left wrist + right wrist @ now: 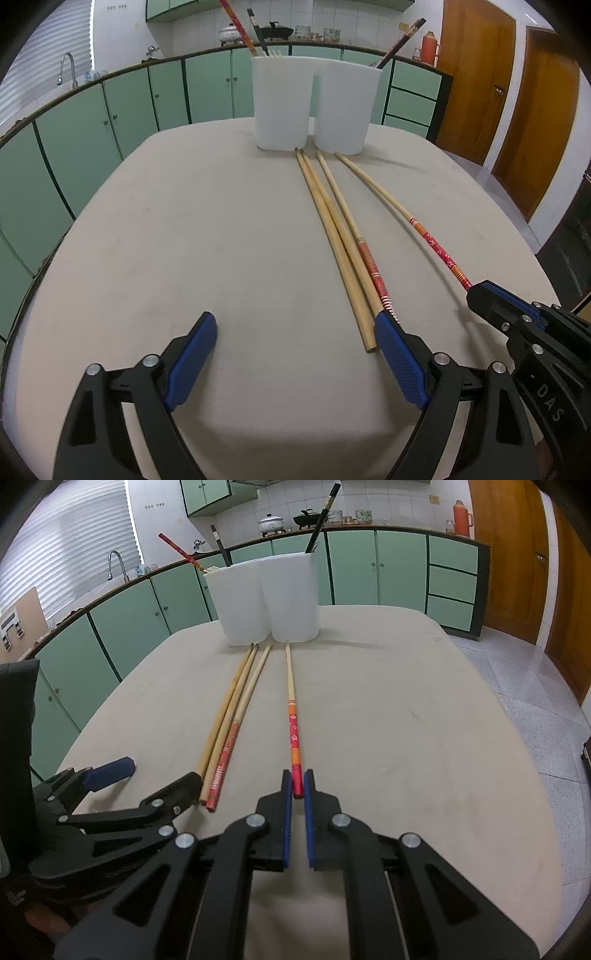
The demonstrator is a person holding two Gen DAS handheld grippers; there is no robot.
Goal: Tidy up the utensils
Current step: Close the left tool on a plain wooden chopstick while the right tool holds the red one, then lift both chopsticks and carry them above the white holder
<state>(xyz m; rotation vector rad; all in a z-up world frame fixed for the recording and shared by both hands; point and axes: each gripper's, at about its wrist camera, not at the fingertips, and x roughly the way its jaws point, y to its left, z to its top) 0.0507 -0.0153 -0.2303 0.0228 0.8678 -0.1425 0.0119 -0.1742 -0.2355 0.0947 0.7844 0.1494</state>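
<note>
Table (pixel 184 240): large, rounded corners, covered in beige cloth; bears everything listed below.

Holders: two white plastic cups at the table's far edge, touching side by side. The left holder (pixel 282 101) contains a red chopstick, a dark one and pale utensils; the right holder (pixel 347 107) contains dark chopsticks.

Left gripper (pixel 295 354): black frame, blue pads; jaws wide apart, nothing between them. Its right finger (pixel 400 363) sits just beside the near ends of the grouped chopsticks.

Right gripper (pixel 298 786): jaws clamped on the red end of the floral chopstick (pixel 293 723), whose pale tip points toward the right holder.

Loose chopsticks: two plain wooden chopsticks (pixel 332 236) and one red-patterned chopstick (pixel 369 264), lying close together on the cloth, tips near the holders. The floral one lies apart, to their right.
</note>
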